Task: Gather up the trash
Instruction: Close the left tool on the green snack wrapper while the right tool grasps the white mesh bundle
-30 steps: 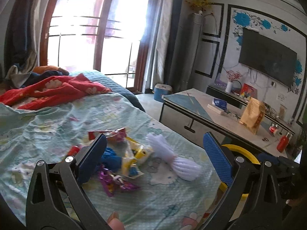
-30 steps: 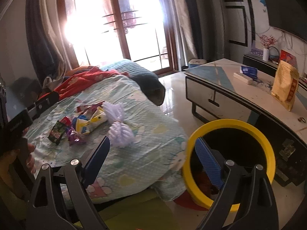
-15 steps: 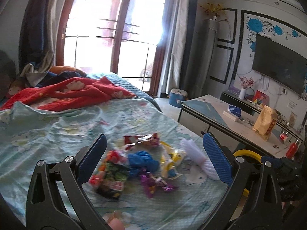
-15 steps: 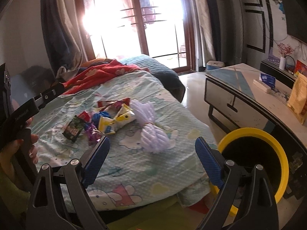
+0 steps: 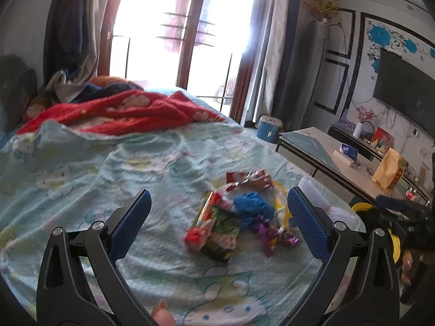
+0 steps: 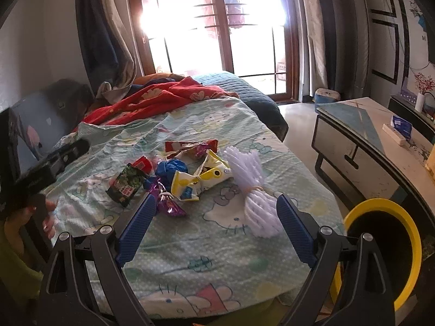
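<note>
Both grippers, left gripper [image 5: 218, 212] and right gripper [image 6: 216, 217], gape wide and empty over light, crinkly wrappers [image 6: 174, 175] on the bed [image 6: 217, 258]; pinch any loose edge.

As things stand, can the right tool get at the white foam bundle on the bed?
Probably yes: the right tool is open and empty, the white foam bundle lies uncovered just ahead, nothing between.

— Can you read the wrappers [image 5: 239, 217] from the left wrist view?
— No, they are smeared with blur; the print is illegible.
— And the yellow bin [image 6: 386, 247]?
— Its rim is partly covered by a finger of the right hand-held gripper [image 6: 214, 225], and its inside is too dark to see.
— The white foam bundle [image 5: 320, 203]?
— Half behind the left hand-held gripper's [image 5: 217, 217] blue pad.
</note>
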Action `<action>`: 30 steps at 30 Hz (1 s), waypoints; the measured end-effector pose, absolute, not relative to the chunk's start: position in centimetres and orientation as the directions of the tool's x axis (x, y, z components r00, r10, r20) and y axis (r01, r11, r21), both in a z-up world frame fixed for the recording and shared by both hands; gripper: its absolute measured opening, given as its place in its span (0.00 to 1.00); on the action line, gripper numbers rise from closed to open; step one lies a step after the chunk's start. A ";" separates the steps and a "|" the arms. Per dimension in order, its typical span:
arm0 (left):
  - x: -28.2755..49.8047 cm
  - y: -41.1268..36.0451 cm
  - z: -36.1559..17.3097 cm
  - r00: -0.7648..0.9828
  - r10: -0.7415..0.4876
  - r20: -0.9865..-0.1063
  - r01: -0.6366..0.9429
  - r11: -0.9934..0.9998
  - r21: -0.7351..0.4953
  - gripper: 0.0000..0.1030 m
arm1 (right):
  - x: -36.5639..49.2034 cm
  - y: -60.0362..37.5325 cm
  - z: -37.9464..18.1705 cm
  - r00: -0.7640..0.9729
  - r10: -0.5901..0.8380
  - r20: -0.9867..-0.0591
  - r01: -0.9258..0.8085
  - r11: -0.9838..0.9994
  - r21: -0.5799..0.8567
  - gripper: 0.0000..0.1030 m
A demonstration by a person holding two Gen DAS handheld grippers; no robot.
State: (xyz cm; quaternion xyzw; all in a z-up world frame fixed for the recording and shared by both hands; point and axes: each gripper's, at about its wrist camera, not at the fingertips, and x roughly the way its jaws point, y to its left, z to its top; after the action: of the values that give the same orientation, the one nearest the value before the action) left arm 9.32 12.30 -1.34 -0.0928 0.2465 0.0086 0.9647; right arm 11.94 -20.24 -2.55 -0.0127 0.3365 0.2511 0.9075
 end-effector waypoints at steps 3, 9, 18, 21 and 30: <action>9.0 13.1 -2.2 0.868 -0.044 -0.495 -0.058 0.980 -0.189 0.89 | 13.0 -19.6 -3.0 0.645 0.439 -0.625 -0.458 0.877 0.144 0.85; 9.1 13.3 -3.8 0.849 -0.086 -0.521 -0.022 0.980 -0.197 0.63 | 15.3 -19.4 -4.2 0.645 0.405 -0.648 -0.422 0.896 0.139 0.85; 11.3 11.5 -5.6 0.801 -0.139 -0.583 0.051 0.985 -0.164 0.34 | 18.4 -20.6 -6.3 0.646 0.343 -0.682 -0.348 0.928 0.137 0.85; 12.0 11.5 -6.2 0.793 -0.136 -0.594 0.041 0.985 -0.170 0.32 | 19.0 -21.1 -7.1 0.636 0.335 -0.695 -0.319 0.934 0.159 0.85; 12.8 10.4 -7.3 0.762 -0.121 -0.636 0.041 0.990 -0.138 0.20 | 20.2 -20.7 -8.8 0.613 0.337 -0.714 -0.313 0.934 0.172 0.85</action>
State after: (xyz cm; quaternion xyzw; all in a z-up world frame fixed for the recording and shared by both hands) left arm 12.85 10.44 -7.27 -0.0582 0.3420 -0.0431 0.9369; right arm 20.17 -20.69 -8.83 0.0151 0.4006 0.1810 0.8981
